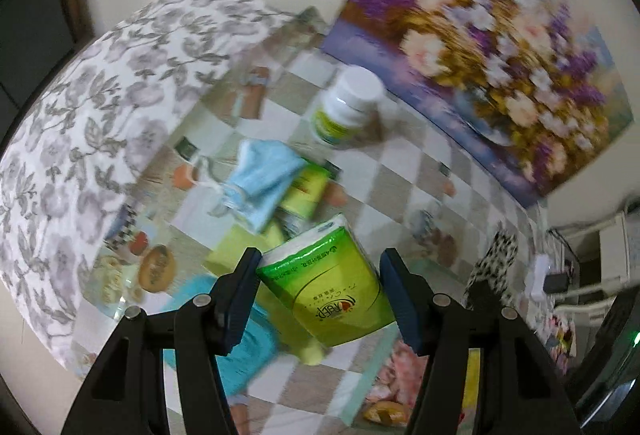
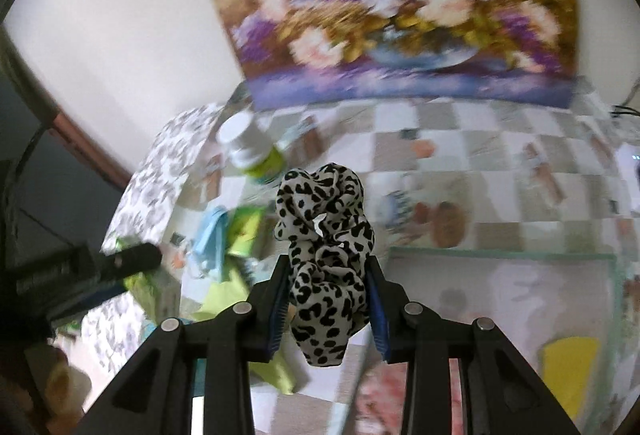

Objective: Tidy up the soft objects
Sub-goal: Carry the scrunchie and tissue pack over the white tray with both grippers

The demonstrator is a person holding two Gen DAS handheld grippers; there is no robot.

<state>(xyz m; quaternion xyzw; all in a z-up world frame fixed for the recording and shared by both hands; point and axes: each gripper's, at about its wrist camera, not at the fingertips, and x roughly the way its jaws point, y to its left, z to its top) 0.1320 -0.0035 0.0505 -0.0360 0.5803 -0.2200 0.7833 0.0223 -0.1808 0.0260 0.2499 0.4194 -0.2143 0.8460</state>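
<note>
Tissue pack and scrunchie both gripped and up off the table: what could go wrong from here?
1. The left gripper holds the green tissue pack tilted, by soft slick wrap; it may slip or twist out.
2. The scrunchie bulges well past the right gripper, pinched by a fold only; it could pull free.
3. The white-capped bottle and blue face mask lie close below the pack; a drop might knock them.

We see the tissue pack between the fingers of the left gripper, above the table. Behind it on the table lie a face mask and, farther back, a bottle before the painting. The scrunchie sits in the right gripper.
</note>
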